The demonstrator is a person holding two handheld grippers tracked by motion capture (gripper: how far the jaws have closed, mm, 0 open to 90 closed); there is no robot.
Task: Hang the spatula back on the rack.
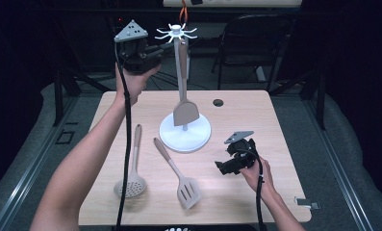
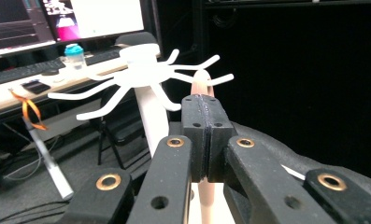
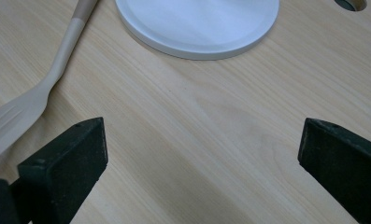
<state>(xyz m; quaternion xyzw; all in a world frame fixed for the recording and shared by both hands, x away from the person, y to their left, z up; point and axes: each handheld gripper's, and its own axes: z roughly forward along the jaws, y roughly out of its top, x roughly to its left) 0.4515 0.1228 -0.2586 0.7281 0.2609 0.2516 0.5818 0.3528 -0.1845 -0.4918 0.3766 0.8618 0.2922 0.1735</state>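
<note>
A white utensil stand (image 1: 185, 131) rises from its round base to a ring of hooks (image 1: 176, 32). A grey spatula (image 1: 185, 113) hangs from one hook, blade down. My left gripper (image 1: 165, 47) is held high beside the hooks. In the left gripper view its pads (image 2: 195, 130) are pressed together, with the spatula's handle (image 2: 203, 83) just beyond them; I cannot tell if they touch it. My right gripper (image 1: 225, 168) sits low over the table's front right with its jaws wide apart (image 3: 202, 154) and nothing between them.
A skimmer spoon (image 1: 131, 180) and a slotted spatula (image 1: 181, 183) lie flat on the wooden table (image 1: 256, 120) in front of the stand. The table has a cable hole (image 1: 218, 102). A black chair (image 1: 251, 43) stands behind it.
</note>
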